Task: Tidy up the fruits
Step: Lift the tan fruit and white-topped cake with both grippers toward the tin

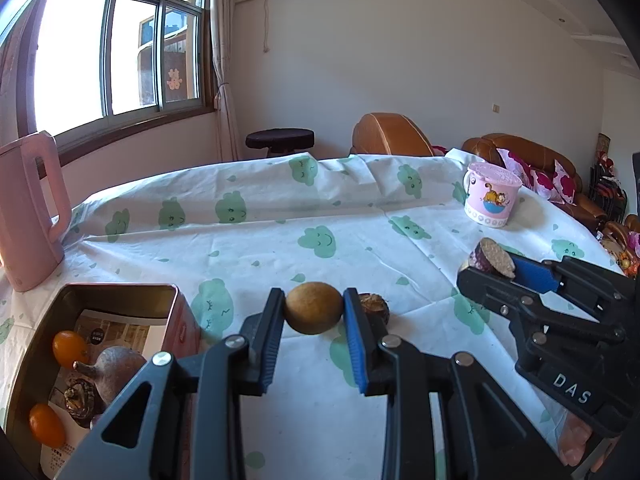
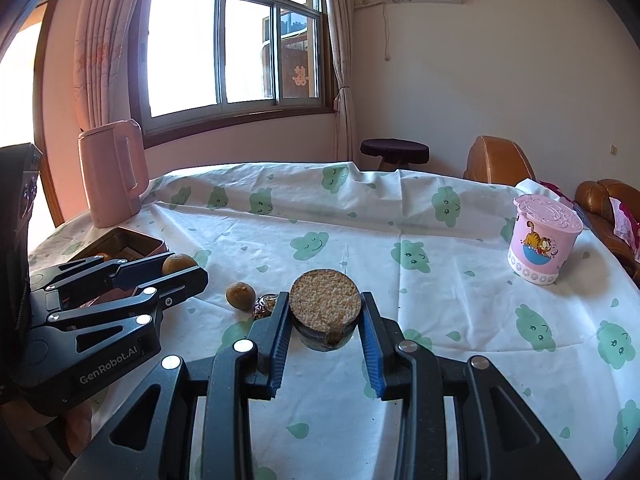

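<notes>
My left gripper (image 1: 313, 297) is shut on a round brown fruit (image 1: 314, 314), held just above the cloth beside an open tin box (image 1: 120, 287). In the tin lie two small orange fruits (image 1: 70, 347), a brownish pear-shaped fruit (image 1: 118, 368) and a dark shell piece. My right gripper (image 2: 325, 298) is shut on a cut purple-skinned fruit (image 2: 325, 300) whose tan cut face points up. In the right wrist view the left gripper (image 2: 182, 266) shows at the left with its fruit. A second brown fruit (image 2: 240, 295) and a dark husk piece (image 2: 265, 305) lie on the cloth between the grippers.
A white tablecloth with green clouds (image 1: 320, 208) covers the table. A pink kettle (image 2: 112, 176) stands at the back left behind the tin (image 2: 136, 240). A pink cartoon cup (image 2: 544, 236) stands at the right. A stool and brown sofas lie beyond the far edge.
</notes>
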